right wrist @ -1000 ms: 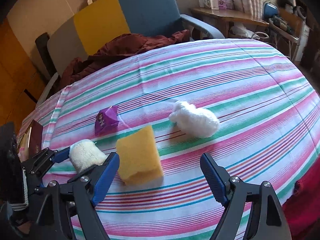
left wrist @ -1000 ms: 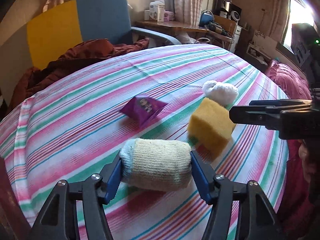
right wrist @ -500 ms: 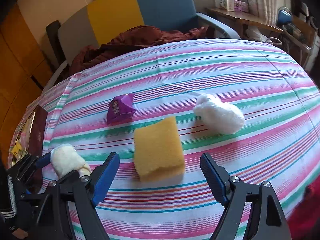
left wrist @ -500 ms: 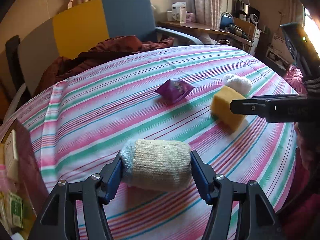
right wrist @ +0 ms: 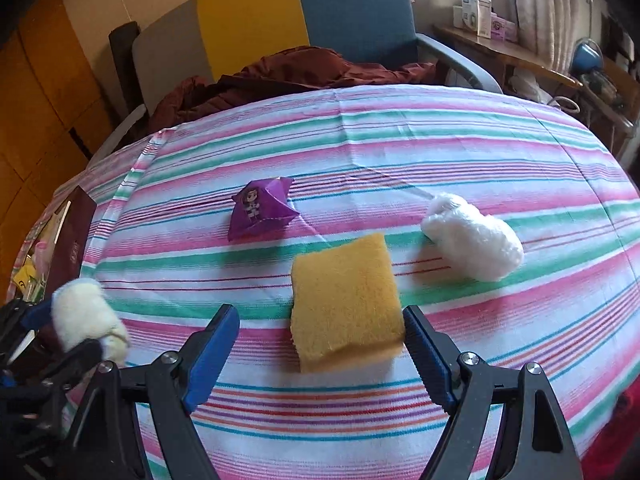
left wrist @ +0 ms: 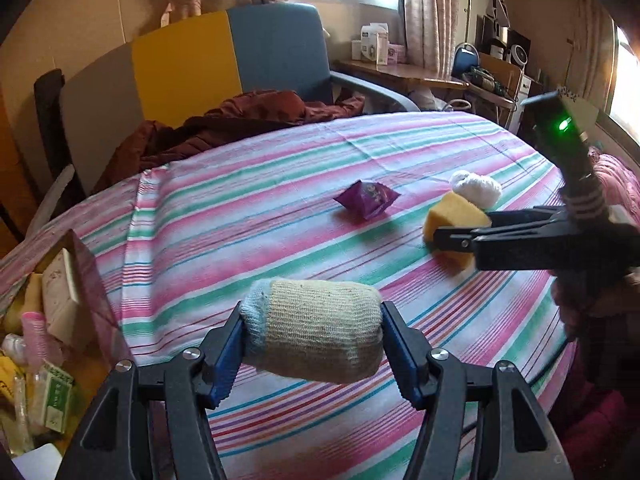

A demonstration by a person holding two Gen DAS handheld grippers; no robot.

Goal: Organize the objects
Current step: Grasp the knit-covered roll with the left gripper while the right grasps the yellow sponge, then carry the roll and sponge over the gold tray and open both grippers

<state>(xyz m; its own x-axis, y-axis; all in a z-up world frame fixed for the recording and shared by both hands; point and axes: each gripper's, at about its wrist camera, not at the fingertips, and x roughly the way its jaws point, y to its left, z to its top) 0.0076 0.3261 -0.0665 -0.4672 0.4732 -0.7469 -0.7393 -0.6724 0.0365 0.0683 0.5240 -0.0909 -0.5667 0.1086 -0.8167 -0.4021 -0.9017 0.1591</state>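
Note:
My left gripper [left wrist: 312, 340] is shut on a rolled cream sock [left wrist: 314, 328] with a pale blue end, held above the striped cloth [left wrist: 240, 232] near its left edge. The same sock [right wrist: 86, 320] shows at the far left of the right wrist view. My right gripper [right wrist: 320, 344] stands open, its blue pads on either side of a yellow sponge [right wrist: 346, 300] that lies flat on the cloth; the right pad is close to the sponge's edge. A purple snack packet [right wrist: 262, 210] and a fluffy white bundle [right wrist: 472, 240] lie beyond the sponge.
A dark red box [left wrist: 86, 280] with packets and small items stands off the cloth's left edge. A brown garment [left wrist: 240, 120] is draped over the chair [left wrist: 224, 52] behind. A desk [left wrist: 404, 72] with cartons sits at the back right.
The left gripper has carried the sock left and up, away from the sponge and toward the box. The right gripper has shifted so the sponge now lies between its open pads.

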